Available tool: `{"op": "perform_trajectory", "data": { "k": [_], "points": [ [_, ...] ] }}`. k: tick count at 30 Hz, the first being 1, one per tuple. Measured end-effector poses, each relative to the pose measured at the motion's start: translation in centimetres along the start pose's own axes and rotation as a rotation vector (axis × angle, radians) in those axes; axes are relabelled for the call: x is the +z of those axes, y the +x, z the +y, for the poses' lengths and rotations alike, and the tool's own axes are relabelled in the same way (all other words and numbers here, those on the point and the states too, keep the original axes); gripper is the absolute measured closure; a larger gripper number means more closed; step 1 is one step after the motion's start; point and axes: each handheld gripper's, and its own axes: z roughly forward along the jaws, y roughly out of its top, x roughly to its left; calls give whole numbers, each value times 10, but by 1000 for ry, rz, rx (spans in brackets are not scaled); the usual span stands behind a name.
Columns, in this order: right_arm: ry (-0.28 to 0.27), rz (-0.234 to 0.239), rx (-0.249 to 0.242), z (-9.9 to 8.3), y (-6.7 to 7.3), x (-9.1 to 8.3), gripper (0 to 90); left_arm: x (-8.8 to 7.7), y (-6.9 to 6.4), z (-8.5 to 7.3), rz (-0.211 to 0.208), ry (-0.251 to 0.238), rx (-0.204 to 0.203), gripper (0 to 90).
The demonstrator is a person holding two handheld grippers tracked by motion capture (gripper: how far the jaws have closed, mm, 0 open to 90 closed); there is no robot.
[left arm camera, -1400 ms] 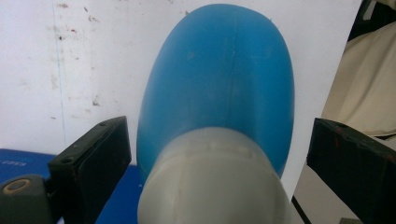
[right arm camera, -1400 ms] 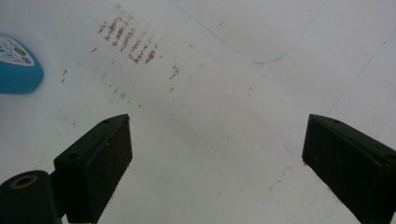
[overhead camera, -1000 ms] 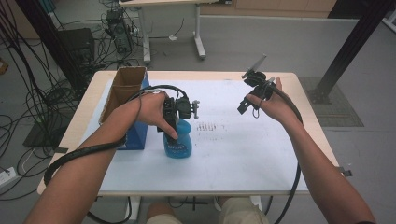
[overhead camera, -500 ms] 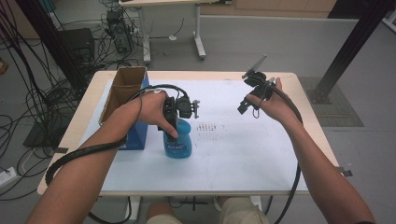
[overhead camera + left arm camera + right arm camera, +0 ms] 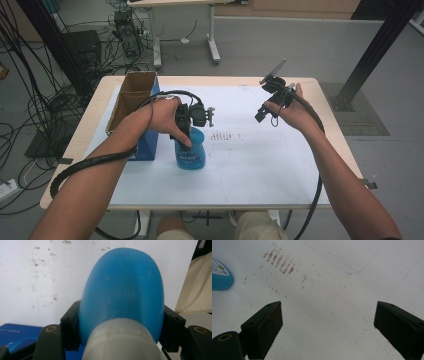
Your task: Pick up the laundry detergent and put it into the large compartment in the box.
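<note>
Bottle (image 5: 190, 151) is standing upright on the white surface (image 5: 260, 165), just beside the blue box (image 5: 148, 144) with the open cardboard box (image 5: 131, 97) behind it. Left gripper (image 5: 186, 131) is coming down from above and its jaws are clamping the blue body below the grey cap (image 5: 122, 340), one on each side. Right gripper (image 5: 264, 111) is hovering well apart over bare surface, jaws spread wide with nothing between them. So the grab looks done, I'd say. Lifting or moving is what's left, though I can't really tell from these angles whether the base is leaving the surface yet.
</note>
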Motion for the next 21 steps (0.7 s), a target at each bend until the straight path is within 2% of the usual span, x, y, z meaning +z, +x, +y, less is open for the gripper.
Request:
{"op": "perform_trajectory", "data": {
  "k": [21],
  "points": [
    [3, -4, 0, 1, 1, 1, 86, 0, 0, -2, 2, -6, 8, 367]
  ]
}}
